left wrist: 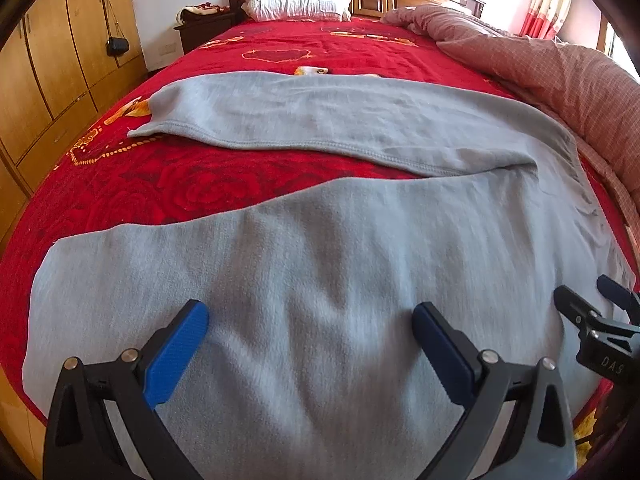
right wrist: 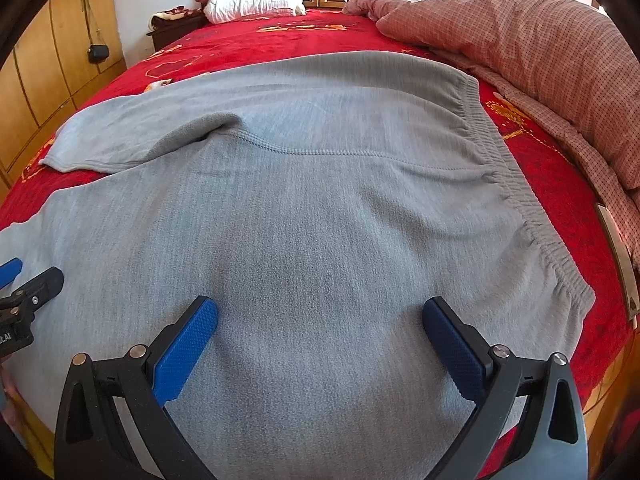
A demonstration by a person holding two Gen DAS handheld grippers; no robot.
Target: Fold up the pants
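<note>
Pants (right wrist: 320, 208) in grey fleece lie spread flat on the red bed (left wrist: 200, 188), legs apart, elastic waistband (right wrist: 516, 184) toward the checked quilt (right wrist: 540, 64). Left tool (left wrist: 310, 334) and right tool (right wrist: 320, 330) hover over the near leg, each wide open, gripping nothing

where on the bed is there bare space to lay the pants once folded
Two free patches of red blanket: the wide stretch between the far pant leg and the pillows, and the wedge between the two legs at the bed's left side. Crowded: the pink quilt fills the right side beyond the waistband, and the near edge lies under the pants.
</note>
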